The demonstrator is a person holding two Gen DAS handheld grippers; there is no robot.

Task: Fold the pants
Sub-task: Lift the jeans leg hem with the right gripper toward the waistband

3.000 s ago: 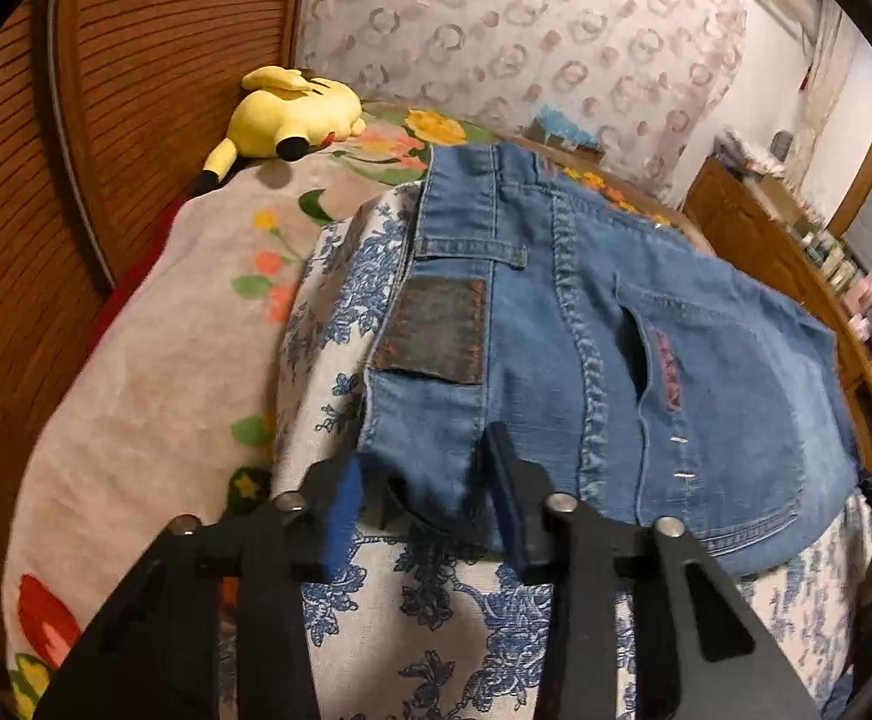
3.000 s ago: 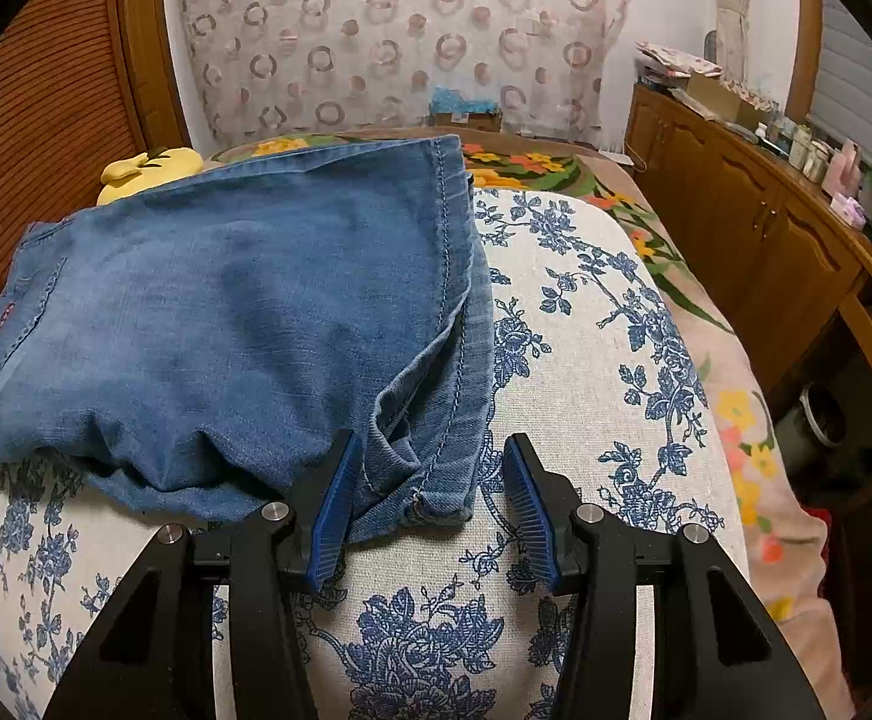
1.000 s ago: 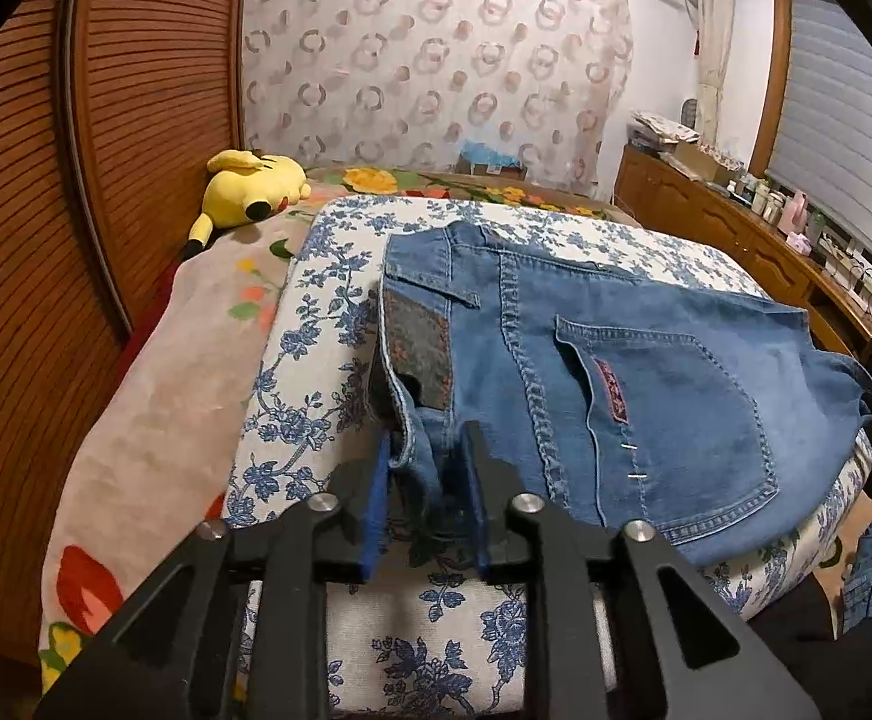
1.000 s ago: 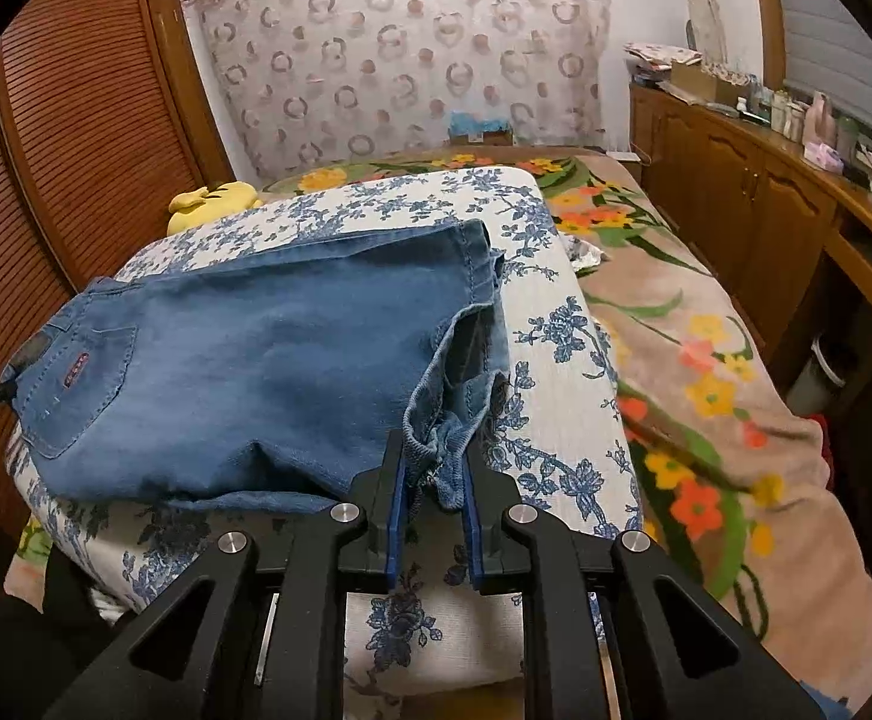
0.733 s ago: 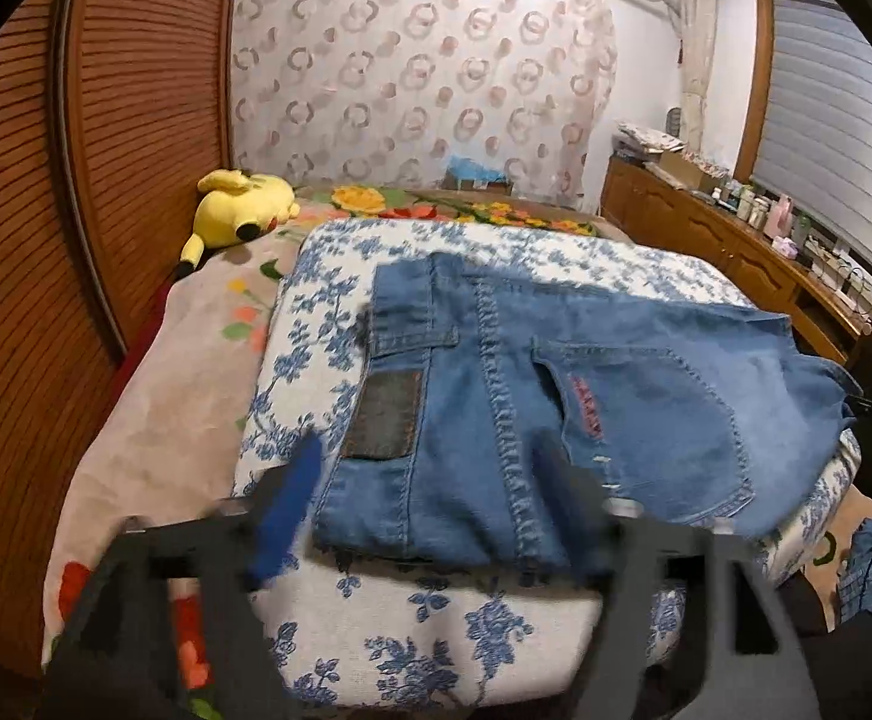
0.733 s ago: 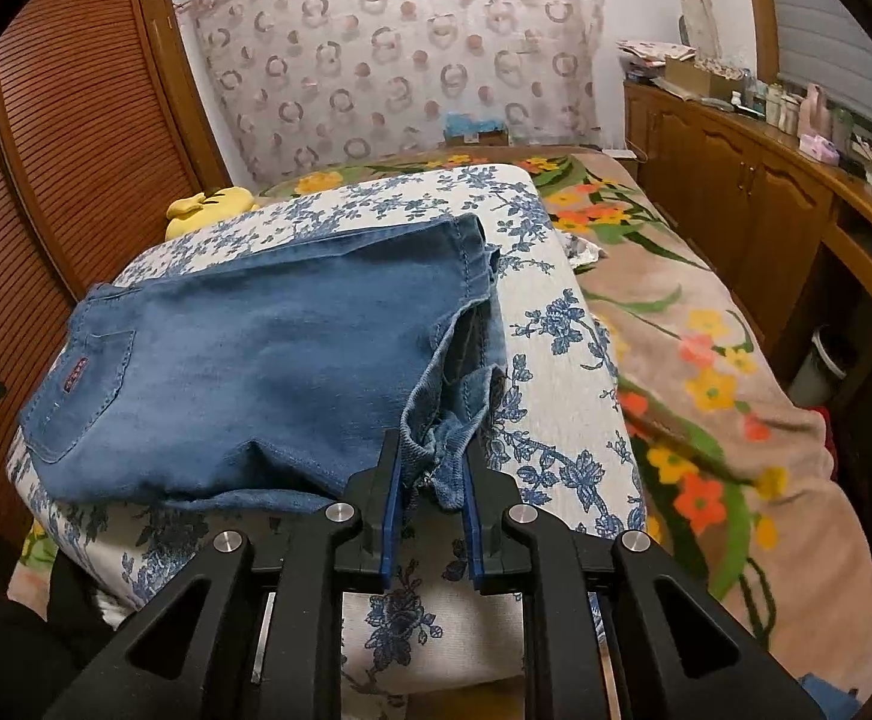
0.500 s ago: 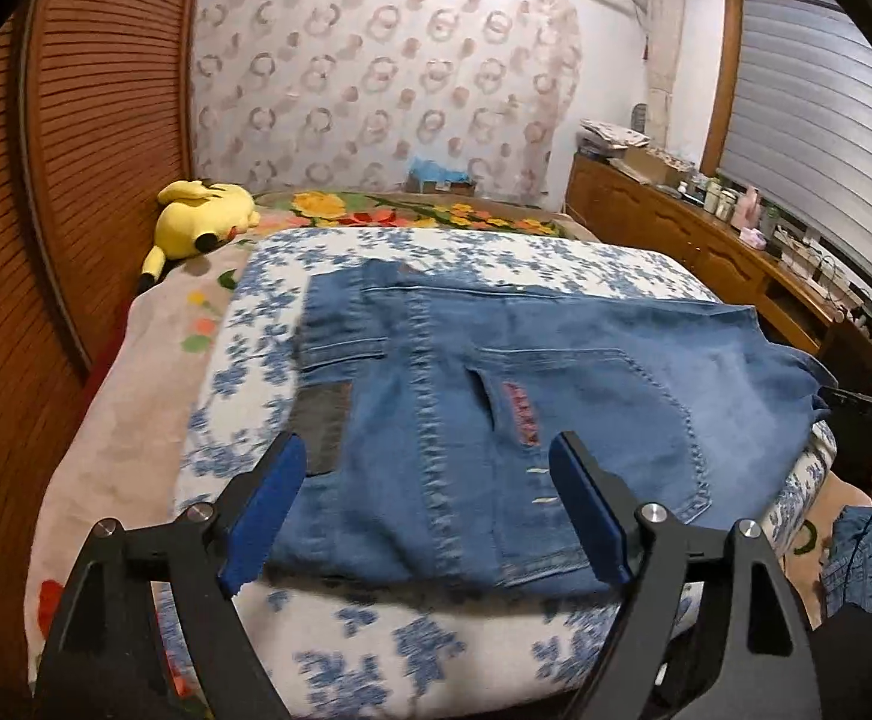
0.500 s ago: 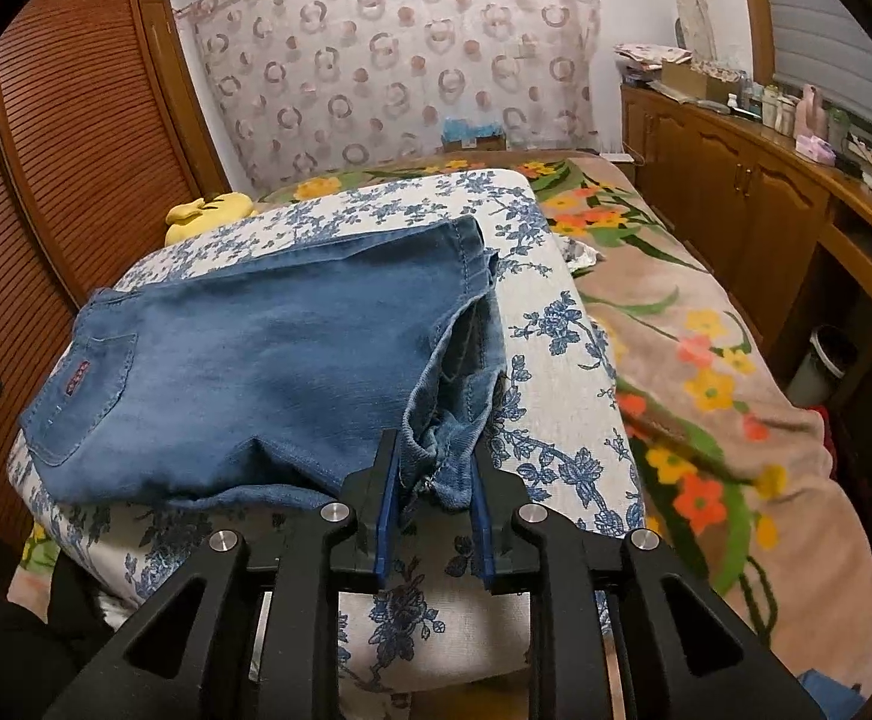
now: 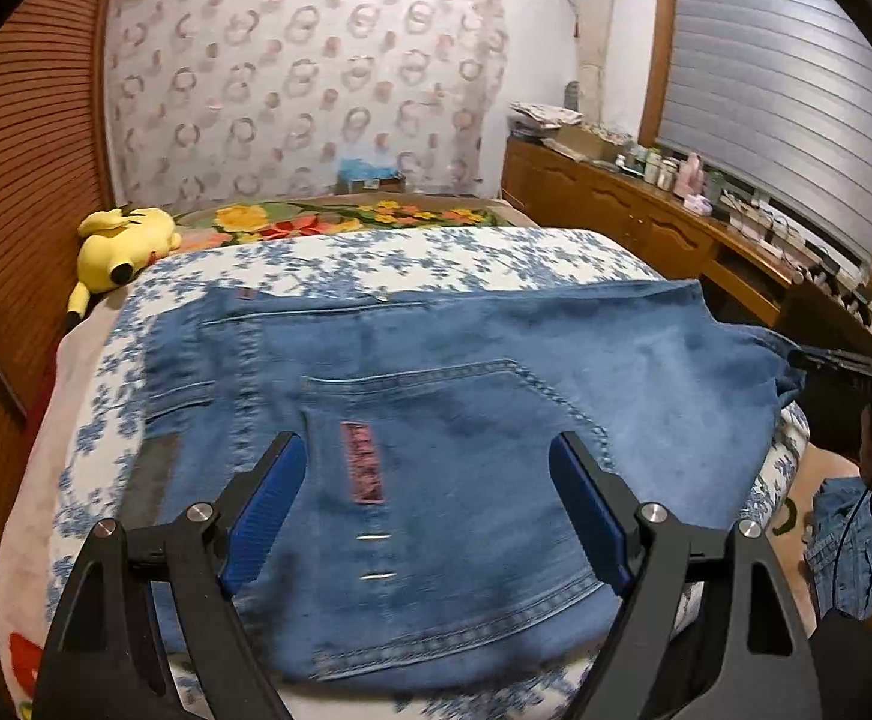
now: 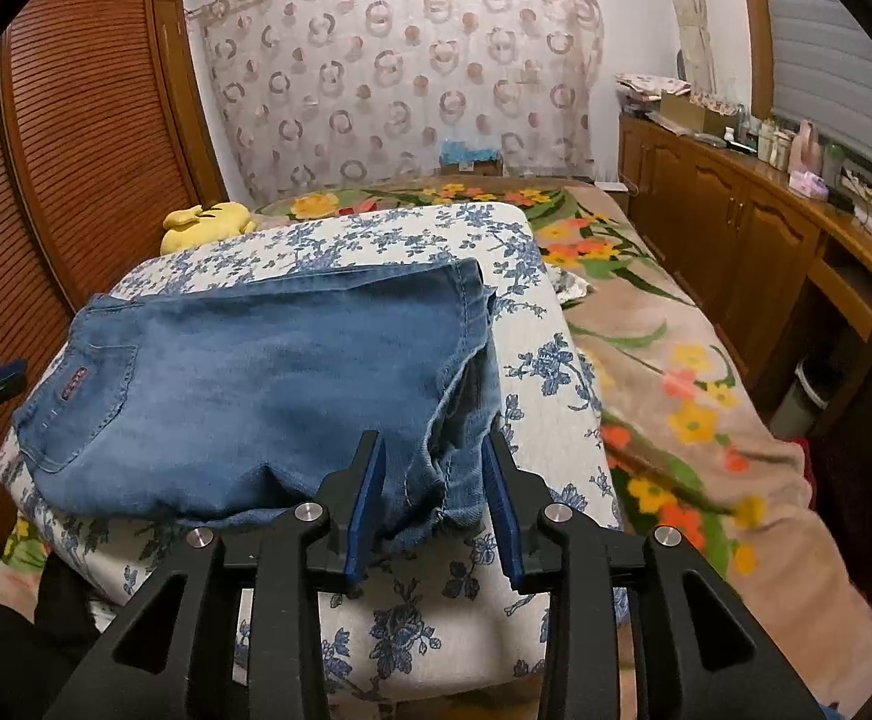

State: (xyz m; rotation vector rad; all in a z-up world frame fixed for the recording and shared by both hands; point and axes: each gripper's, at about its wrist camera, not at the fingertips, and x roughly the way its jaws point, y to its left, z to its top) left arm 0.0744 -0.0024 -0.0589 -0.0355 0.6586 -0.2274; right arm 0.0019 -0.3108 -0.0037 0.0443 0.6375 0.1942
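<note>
Blue denim pants (image 9: 466,420) lie folded on a white quilt with blue flowers (image 9: 375,258), back pocket with a red tag facing up. My left gripper (image 9: 429,504) is wide open and empty, raised above the near edge of the pants. In the right wrist view the pants (image 10: 255,384) lie flat except for a bunched corner at the right. My right gripper (image 10: 432,504) is open, its blue pads on either side of that bunched corner, no longer pinching it. The right gripper also shows at the far right of the left wrist view (image 9: 844,360).
A yellow plush toy (image 9: 120,246) lies at the quilt's far left by the slatted wooden wardrobe (image 9: 21,138). A wooden dresser with bottles (image 10: 754,210) runs along the right. A floral blanket (image 10: 676,372) covers the bed to the right. More denim (image 9: 844,546) hangs low right.
Both grippers held corners of the pants a second ago. The left one let go first, opened wide and drew back; the right one has just opened around its corner.
</note>
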